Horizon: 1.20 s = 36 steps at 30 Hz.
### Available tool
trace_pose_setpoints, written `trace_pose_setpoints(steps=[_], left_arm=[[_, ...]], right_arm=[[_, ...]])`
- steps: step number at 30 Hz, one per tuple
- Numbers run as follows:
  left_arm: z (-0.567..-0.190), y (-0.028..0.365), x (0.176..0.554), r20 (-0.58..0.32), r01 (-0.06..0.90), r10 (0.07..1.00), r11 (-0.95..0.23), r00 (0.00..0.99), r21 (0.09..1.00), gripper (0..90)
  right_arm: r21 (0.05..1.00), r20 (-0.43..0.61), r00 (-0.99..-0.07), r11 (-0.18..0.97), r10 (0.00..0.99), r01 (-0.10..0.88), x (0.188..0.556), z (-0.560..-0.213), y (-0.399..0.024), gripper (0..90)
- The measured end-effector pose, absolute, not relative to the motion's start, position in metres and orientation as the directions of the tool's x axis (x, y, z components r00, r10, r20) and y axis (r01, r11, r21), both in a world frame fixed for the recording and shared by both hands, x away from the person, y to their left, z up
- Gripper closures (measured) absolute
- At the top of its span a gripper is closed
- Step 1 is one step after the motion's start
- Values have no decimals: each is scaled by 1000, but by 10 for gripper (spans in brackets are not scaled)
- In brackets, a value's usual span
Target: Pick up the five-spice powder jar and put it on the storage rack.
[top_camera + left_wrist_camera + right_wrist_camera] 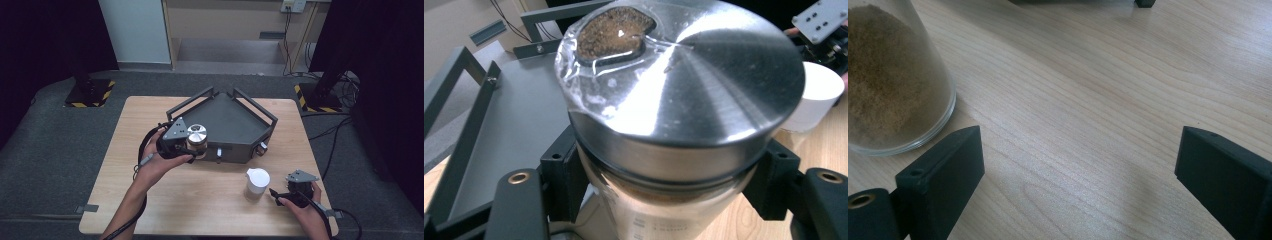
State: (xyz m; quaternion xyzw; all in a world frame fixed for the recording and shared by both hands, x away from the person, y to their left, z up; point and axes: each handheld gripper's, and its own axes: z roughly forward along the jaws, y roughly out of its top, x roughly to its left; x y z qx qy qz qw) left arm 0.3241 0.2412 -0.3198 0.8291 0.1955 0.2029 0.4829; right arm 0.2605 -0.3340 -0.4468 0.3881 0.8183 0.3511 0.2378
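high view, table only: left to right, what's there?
Left gripper clamped on the steel-lidded jar → dark tray → white-lidded jar → right gripper, jaws apart.

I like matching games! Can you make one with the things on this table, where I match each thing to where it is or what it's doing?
Things:
1. jar with the metal lid
2. white-lidded jar
3. dark tray
4. right gripper

Places or states:
A. open, low over the bare wood
B. clamped between the left gripper's jaws
C. at the far middle of the table
D. standing on the table between the tray and the right gripper

Pairs: 1-B, 2-D, 3-C, 4-A
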Motion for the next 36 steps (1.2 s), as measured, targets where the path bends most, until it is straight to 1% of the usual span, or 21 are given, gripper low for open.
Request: trace_pose_setpoints(steps=[14,23,30,36], left_arm=[[-319,239,350,127,157,555,-435,822,886,301],[-313,229,367,143,158,566,-449,812,879,301],[-316,228,381,126,165,580,-422,805,892,302],[-322,224,393,125,178,592,-428,796,886,301]], right_arm=[[756,-118,-585,454,802,471,260,-446,-334,62],[755,-118,-583,454,804,473,260,-447,-336,62],[757,-115,-581,450,806,474,259,-447,-337,62],[757,-113,-579,447,808,477,259,-447,-338,63]])
